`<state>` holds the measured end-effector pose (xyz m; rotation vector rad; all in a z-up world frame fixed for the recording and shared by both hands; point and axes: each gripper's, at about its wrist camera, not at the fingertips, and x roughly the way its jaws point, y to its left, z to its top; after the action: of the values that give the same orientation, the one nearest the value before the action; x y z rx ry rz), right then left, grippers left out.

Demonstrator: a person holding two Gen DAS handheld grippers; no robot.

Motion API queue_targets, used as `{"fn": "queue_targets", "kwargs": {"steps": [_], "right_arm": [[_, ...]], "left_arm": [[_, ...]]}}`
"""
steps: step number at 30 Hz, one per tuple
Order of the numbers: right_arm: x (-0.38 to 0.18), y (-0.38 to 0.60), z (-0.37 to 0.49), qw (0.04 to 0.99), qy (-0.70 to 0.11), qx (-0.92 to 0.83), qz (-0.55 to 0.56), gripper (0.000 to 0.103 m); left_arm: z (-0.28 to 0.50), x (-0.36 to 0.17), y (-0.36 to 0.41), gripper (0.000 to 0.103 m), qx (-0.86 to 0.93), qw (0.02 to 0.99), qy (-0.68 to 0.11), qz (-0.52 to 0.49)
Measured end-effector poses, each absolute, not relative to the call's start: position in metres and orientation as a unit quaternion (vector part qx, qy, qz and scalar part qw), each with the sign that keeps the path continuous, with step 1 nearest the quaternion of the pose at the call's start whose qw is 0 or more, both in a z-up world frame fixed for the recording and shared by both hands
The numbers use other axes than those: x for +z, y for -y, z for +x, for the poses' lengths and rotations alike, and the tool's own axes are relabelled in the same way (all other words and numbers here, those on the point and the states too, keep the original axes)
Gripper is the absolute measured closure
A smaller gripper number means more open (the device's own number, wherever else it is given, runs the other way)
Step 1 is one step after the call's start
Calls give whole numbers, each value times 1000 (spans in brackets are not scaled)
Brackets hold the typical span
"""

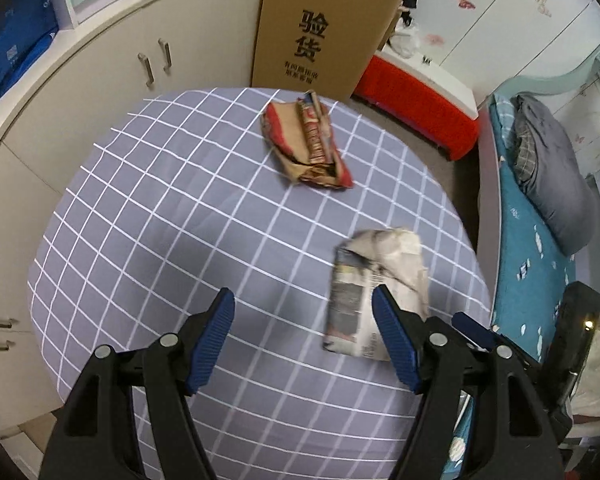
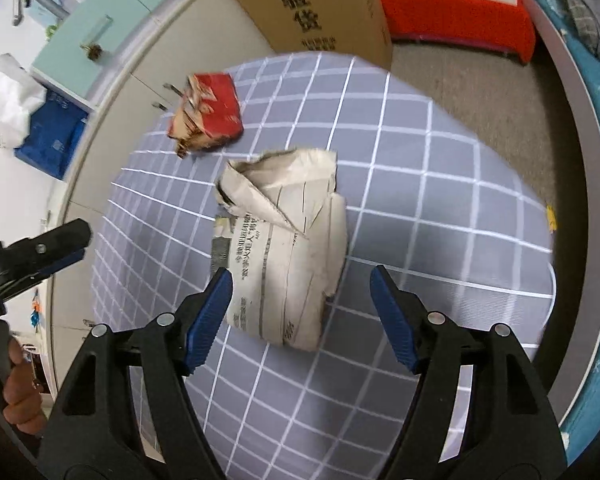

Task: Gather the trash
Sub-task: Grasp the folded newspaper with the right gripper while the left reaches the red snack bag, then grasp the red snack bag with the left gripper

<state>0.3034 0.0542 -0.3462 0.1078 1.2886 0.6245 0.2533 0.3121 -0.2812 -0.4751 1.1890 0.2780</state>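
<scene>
A crumpled newspaper wad (image 2: 288,240) lies on the grey checked tablecloth (image 2: 440,200). My right gripper (image 2: 301,276) hangs open above it, one finger on each side of the wad's near end, pads not pressing. A crushed red and brown paper packet (image 2: 212,112) lies further back. In the left wrist view my left gripper (image 1: 303,295) stands open over bare cloth (image 1: 160,220). The newspaper wad (image 1: 384,264) lies partly behind its right finger, and the red packet (image 1: 306,144) is beyond. The left gripper (image 2: 74,246) also shows side-on at the right wrist view's left edge.
A tall cardboard box (image 1: 324,28) stands behind the table. White cabinets (image 1: 120,72) curve along the left. A red bench (image 1: 420,104) and a bed with a teal sheet (image 1: 536,248) are on the right. A hand (image 2: 20,396) grips a handle.
</scene>
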Motion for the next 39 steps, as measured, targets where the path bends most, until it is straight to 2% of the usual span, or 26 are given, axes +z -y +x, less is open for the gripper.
{"fn": "queue_targets", "kwargs": {"steps": [6, 8, 10, 11, 12, 16, 26, 39], "right_arm": [[-365, -76, 310, 751, -599, 274, 30, 32], [-364, -82, 310, 759, -591, 273, 16, 35], [-363, -89, 311, 767, -582, 268, -8, 68], [-363, -91, 314, 765, -583, 275, -5, 71], [-364, -90, 317, 762, -585, 277, 5, 78], [-361, -86, 328, 763, -580, 285, 27, 88], [-330, -68, 369, 795, -547, 251, 72, 93], [-299, -77, 382, 818, -513, 253, 61, 96]], "left_arm": [[266, -298, -340, 33, 126, 786, -566, -217], [270, -302, -347, 33, 125, 784, -568, -217], [275, -306, -353, 33, 124, 782, -570, -220], [278, -308, -355, 33, 123, 780, -572, -221], [280, -309, -356, 33, 123, 780, -573, -222], [292, -314, -362, 33, 115, 780, -573, -225], [335, -316, -353, 33, 87, 793, -563, -214], [370, -311, -340, 33, 70, 803, -558, -196]]}}
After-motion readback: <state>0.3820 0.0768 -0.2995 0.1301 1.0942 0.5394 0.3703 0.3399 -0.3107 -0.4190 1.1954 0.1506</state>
